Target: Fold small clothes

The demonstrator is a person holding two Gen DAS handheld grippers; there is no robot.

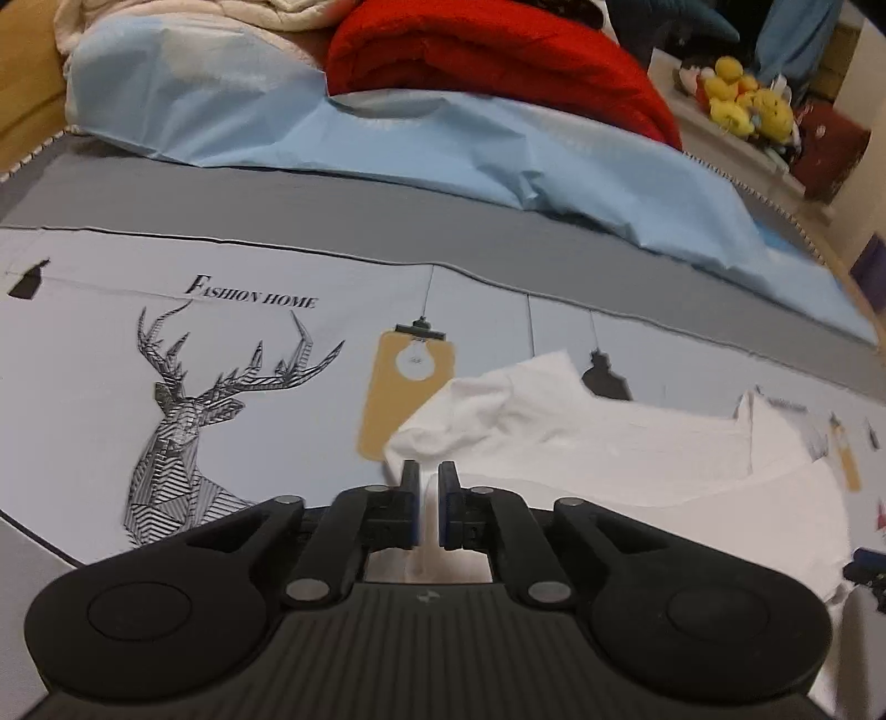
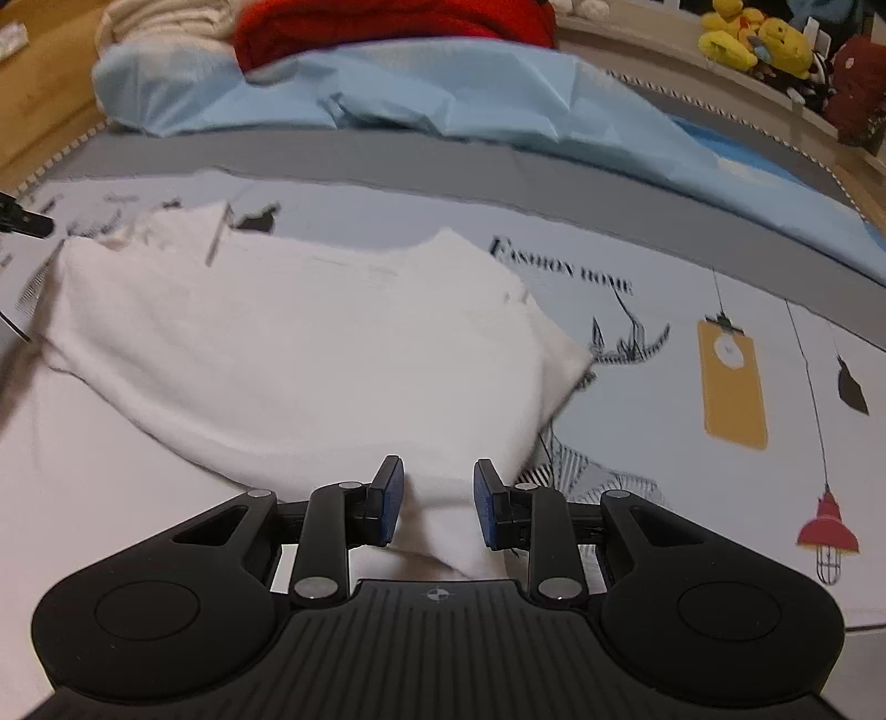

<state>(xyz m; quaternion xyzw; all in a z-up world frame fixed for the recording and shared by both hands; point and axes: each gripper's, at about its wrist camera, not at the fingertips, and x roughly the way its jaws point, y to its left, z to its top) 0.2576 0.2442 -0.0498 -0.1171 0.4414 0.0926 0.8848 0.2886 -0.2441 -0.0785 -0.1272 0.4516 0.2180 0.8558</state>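
On the printed bedsheet (image 1: 232, 354), near edge: white garment (image 2: 288, 343) lies spread but rumpled, one corner turned over toward the deer print (image 1: 188, 421).

Left gripper (image 1: 427, 498) — jaws nearly together, only a thin slit between the pads, white cloth showing in that slit; looks like you've got a pinch on the garment's edge, tho contact itself is hard to confirm. Right gripper (image 2: 437, 504) — jaws part-way apart, a ridge of the same cloth standing between them, pads not clearly pressing it; read that as released, not gripping.

Step in hand, my guess: taking both near corners for the first fold. To do it well: close the right on a single hem layer, not the whole bunched ridge; match the two grips level w/ each other — else the fold skews. Lift just enough to clear the sheet, carry over, lay flat, then smooth.

Count: white garments 1; grippers 2; blue cover (image 1: 387, 144) 1; red blanket (image 1: 487, 61) 1; yellow plush toys (image 2: 758, 39), several, can't count exactly.
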